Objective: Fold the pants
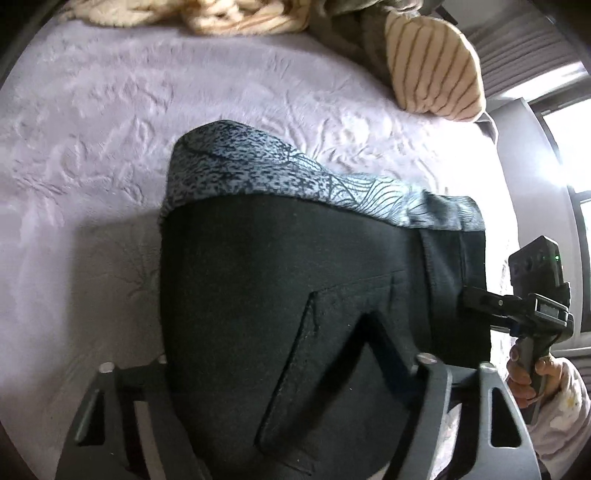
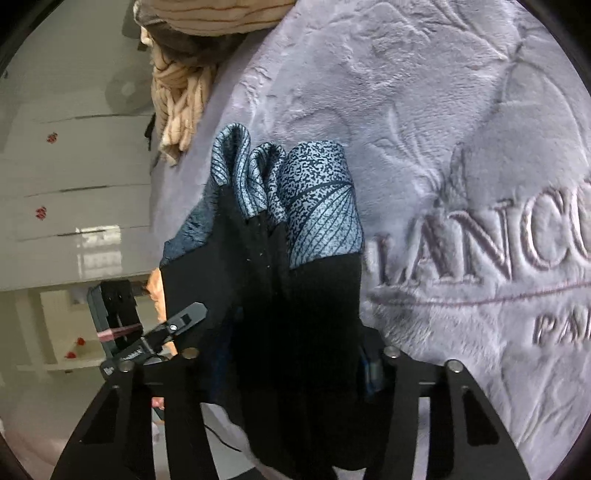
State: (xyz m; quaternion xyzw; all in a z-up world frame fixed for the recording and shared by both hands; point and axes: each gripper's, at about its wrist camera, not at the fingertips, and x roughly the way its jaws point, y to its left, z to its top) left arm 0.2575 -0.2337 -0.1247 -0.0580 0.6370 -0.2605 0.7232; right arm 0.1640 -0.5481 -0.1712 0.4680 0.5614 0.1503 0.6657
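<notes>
The black pants [image 1: 280, 280] with a blue-grey patterned band [image 1: 258, 173] hang above the lilac blanket. My left gripper [image 1: 291, 373] is shut on the pants' black cloth, which covers its fingertips. The right gripper [image 1: 480, 299] shows at the right edge of the left wrist view, holding the pants' far side. In the right wrist view the pants [image 2: 295, 314] hang bunched, the patterned band [image 2: 317, 206] at the top. My right gripper [image 2: 288, 369] is shut on the black cloth; its tips are hidden. The left gripper [image 2: 184, 317] shows at left.
The embossed lilac blanket [image 1: 110, 129] covers the bed and shows in the right wrist view [image 2: 461, 147]. A cream striped cushion [image 1: 432, 70] and cream knitted throw [image 1: 229, 14] lie at its far edge. A bright window [image 1: 569, 147] is at right. White drawers [image 2: 74, 166] stand beyond the bed.
</notes>
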